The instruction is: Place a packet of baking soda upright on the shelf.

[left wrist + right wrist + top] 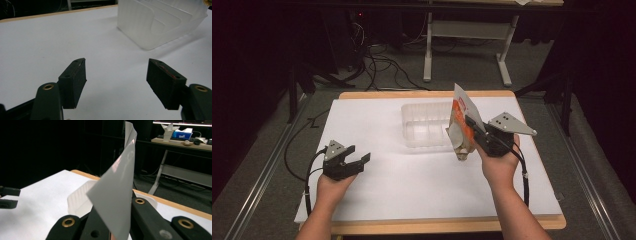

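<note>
At the worktop's [377,195] right side | right gripper [473,131] has its jaws clamped on an orange-and-white pouch [461,127], held up off the surface just beside the clear plastic container [424,125] | left gripper [357,161] low at the left, jaws spread wide, nothing between them, well apart from the container
</note>
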Demonstrator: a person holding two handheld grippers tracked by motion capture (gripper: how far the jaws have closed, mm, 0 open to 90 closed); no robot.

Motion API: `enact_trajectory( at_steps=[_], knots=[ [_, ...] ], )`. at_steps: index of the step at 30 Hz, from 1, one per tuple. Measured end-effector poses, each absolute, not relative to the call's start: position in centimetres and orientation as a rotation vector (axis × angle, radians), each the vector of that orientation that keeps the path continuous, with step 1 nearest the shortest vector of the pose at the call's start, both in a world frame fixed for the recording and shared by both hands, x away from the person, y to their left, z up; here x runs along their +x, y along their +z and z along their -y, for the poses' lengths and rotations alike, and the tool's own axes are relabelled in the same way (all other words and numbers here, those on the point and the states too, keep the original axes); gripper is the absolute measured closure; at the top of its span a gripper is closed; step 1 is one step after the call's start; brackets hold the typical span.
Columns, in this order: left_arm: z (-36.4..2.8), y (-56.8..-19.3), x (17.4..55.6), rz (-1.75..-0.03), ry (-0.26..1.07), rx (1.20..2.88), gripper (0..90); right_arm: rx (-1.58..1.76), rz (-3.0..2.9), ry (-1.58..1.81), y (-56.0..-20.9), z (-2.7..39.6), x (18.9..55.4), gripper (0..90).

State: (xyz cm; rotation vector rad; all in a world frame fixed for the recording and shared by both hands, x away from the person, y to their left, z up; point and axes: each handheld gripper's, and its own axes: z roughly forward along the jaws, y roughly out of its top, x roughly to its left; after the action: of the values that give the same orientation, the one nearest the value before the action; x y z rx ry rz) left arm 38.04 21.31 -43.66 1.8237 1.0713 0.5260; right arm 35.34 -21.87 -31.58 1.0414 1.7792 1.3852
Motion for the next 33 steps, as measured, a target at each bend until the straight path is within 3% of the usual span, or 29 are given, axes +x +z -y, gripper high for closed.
enact_trajectory(
  at_steps=[33],
  knots=[
    [-21.5, -43.6, 38.1, -1.070, 0.514, 1.816, 32.0, 1.017, -1.826, 1.383, -31.4, 15.9, 43.0, 90.0]
  ],
)
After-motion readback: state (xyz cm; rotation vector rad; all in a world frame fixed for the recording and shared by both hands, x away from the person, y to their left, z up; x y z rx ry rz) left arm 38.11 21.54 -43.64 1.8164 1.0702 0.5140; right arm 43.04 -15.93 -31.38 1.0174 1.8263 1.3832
